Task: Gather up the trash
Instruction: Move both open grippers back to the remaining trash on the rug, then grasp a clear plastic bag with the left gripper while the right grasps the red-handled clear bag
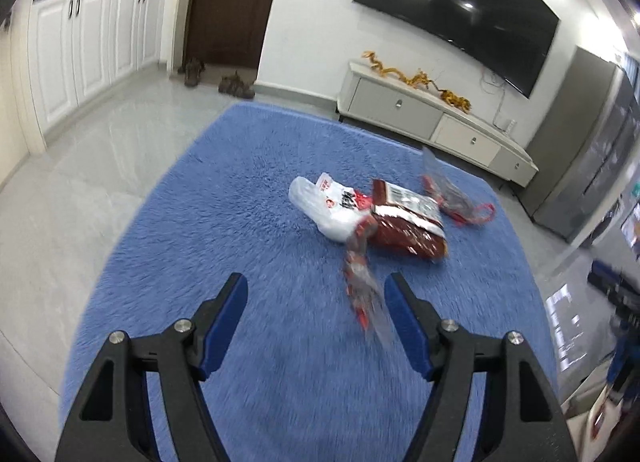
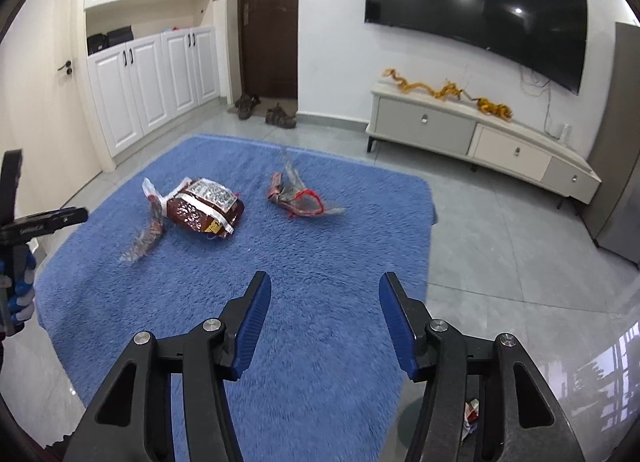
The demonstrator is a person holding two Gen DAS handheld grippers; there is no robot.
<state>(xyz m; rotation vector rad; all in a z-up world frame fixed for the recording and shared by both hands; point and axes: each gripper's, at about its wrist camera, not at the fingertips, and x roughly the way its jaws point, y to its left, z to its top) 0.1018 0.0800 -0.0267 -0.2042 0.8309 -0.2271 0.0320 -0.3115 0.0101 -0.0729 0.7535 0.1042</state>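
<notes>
Trash lies on a blue shaggy rug (image 1: 240, 189) (image 2: 340, 221). A dark red snack bag (image 1: 404, 225) (image 2: 204, 209) lies by a white plastic bag (image 1: 324, 205). A clear red-printed wrapper strip (image 1: 362, 282) (image 2: 146, 236) reaches toward me. Another crumpled clear wrapper (image 1: 460, 201) (image 2: 300, 197) lies to the right. My left gripper (image 1: 316, 294) is open and empty, just short of the strip. My right gripper (image 2: 324, 290) is open and empty above the rug, short of the crumpled wrapper. The left tool's body (image 2: 24, 229) shows at the right view's left edge.
A white TV cabinet (image 2: 480, 133) with yellow ornaments stands under a wall TV (image 2: 476, 9). White cupboards (image 2: 156, 81) line the left wall. Shoes (image 2: 264, 109) lie by a brown door. A small scrap (image 2: 472, 414) lies on the grey tiles at lower right.
</notes>
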